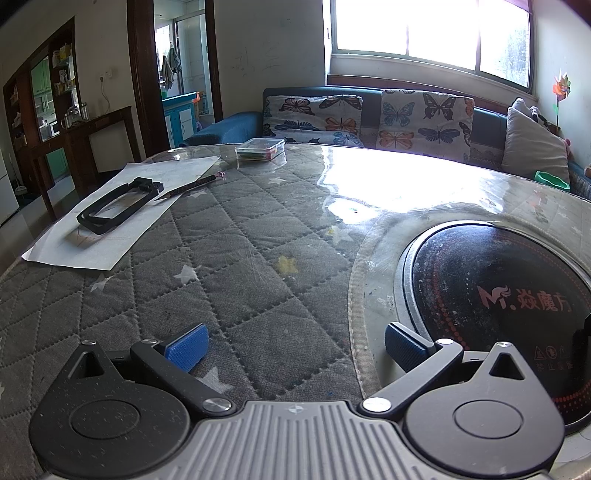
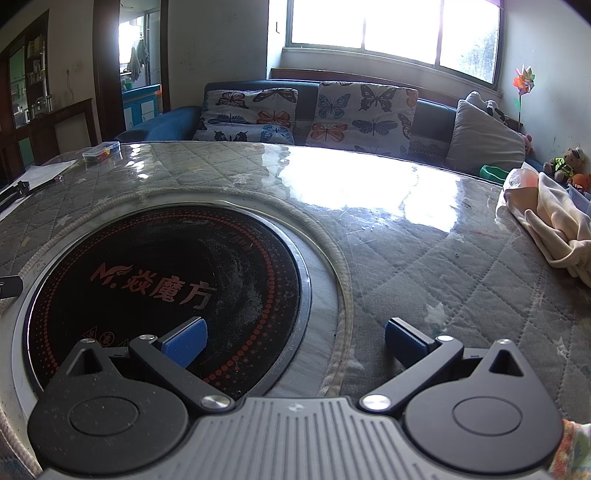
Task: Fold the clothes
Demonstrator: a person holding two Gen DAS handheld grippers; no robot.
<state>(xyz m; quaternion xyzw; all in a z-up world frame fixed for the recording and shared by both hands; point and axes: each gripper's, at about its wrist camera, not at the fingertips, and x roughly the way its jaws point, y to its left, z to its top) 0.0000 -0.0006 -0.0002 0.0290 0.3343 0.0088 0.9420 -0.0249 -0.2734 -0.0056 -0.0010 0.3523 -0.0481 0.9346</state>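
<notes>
Left gripper (image 1: 293,347) and right gripper (image 2: 293,341): jaws fully apart, nothing between them, both above the quilted table (image 1: 258,236). The cream garment (image 2: 557,229) (apparently bunched; partly cut off at the frame edge) lies at the table's far right, well apart from both.

A round table under a quilted grey cover and clear plastic sheet (image 1: 258,236) fills the foreground, with a round black induction cooktop (image 2: 166,280) set into its middle. Left of the cooktop lies a white paper sheet (image 1: 122,218) with a black rectangular frame (image 1: 118,203) on it; a dark pencil (image 1: 188,186) lies at its far edge, and a clear plastic box (image 1: 260,148) sits beyond that. At the table's right edge lies a crumpled cream garment (image 2: 554,225). Behind the table stands a blue sofa with butterfly-print cushions (image 2: 310,114), under a wide window (image 2: 391,33).
</notes>
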